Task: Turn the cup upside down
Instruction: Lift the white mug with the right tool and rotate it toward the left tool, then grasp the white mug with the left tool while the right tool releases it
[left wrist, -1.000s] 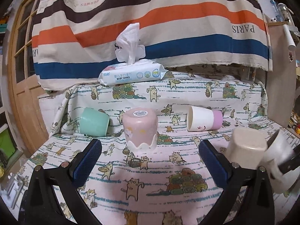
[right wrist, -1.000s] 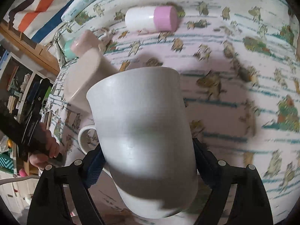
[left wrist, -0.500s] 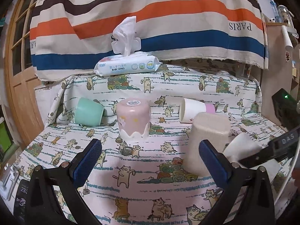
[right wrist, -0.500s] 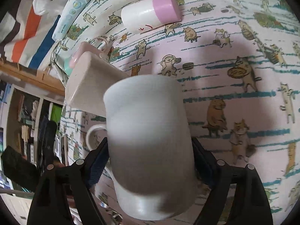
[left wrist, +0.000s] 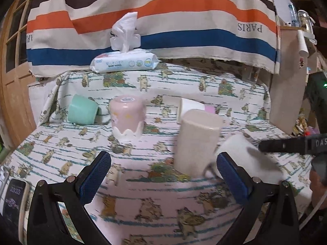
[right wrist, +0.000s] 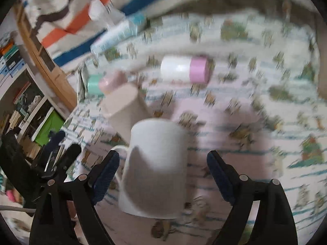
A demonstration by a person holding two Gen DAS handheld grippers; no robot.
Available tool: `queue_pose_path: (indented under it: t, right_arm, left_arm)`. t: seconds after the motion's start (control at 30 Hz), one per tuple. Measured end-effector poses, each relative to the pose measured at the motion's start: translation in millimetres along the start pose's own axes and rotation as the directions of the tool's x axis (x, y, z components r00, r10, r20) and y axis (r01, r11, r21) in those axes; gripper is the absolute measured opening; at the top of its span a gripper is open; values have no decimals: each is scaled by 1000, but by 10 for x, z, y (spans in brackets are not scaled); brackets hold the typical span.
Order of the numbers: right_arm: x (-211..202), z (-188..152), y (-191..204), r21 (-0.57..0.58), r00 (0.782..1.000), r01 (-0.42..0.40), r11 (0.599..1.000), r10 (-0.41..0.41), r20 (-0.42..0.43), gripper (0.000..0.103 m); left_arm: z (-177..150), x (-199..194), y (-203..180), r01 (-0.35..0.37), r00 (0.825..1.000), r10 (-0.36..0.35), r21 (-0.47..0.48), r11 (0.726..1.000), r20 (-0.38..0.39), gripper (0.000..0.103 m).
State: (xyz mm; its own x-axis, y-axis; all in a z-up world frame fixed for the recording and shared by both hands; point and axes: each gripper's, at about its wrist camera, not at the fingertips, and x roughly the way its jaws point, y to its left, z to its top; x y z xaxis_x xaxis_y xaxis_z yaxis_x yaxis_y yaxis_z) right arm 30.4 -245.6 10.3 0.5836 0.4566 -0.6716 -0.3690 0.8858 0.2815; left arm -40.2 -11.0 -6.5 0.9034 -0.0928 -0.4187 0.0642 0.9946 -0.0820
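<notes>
A white mug (right wrist: 155,167) with a handle stands upside down on the cat-print cloth, between the fingers of my right gripper (right wrist: 162,175), which is open and clear of it. The mug also shows in the left wrist view (left wrist: 247,159), blurred, beside my right gripper's black body (left wrist: 292,146). A beige cup (left wrist: 197,140) stands upside down just left of the mug. My left gripper (left wrist: 162,175) is open and empty, low over the cloth in front of the beige cup.
A pink cup (left wrist: 127,118) stands upside down. A mint cup (left wrist: 81,112) and a white-and-pink cup (right wrist: 184,69) lie on their sides. A baby-wipes pack (left wrist: 124,62) sits at the back under a striped cloth. A phone (left wrist: 14,202) lies at the front left.
My right gripper has opened and let go of the white mug, which now rests upside down on the cloth. The right wrist view has swung up and blurred. The left gripper pulled back slightly.
</notes>
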Motion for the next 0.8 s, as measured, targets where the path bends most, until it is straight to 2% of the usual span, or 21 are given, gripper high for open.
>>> queue_pose_path:
  t: [0.07,0.13,0.23,0.33,0.4,0.5,0.57,0.7,0.8]
  right_arm:
    - [-146,-34,-73,-25,996,46,999,-44,80,95]
    - [-291,-86,-162,-58,982,79,995,-68,175,103]
    - [-475,-224,-282,-90,954,123,988,-92,287,102]
    - [-616,-344,-382,-98,929,173,980,-129,348,102]
    - [-699,-409,-441,-85,918,169,982,-126,375,102]
    - [-772,-473,-528,-81,904,183,980,-135,406,102]
    - [-813,-502,-579,-91,886,220,971,-160,435,102]
    - [-860,-555,-645,-91,866,247,965,-178,468,102]
    - [-913,-600,-687,-91,847,275,957,-196,495,102]
  left_arm:
    - [-9,-28,-67,13,1000,-13,-4,1000,-1,103]
    - [-13,-57,-143,26,1000,-26,-5,1000,-3,103]
    - [-23,-104,-276,26,1000,-26,-3,1000,0,103]
    - [-43,-115,-447,-26,1000,26,-1,1000,-12,103]
    - [-68,-116,-546,-49,999,48,-28,998,-22,103]
    - [-118,-112,-668,-20,999,16,-102,995,-42,103]
    - [-147,-103,-791,21,998,-29,-142,990,-55,103]
    - [-178,-63,-1075,61,994,-76,-163,985,-85,103]
    - [-209,8,-1223,64,990,-84,-172,983,-110,103]
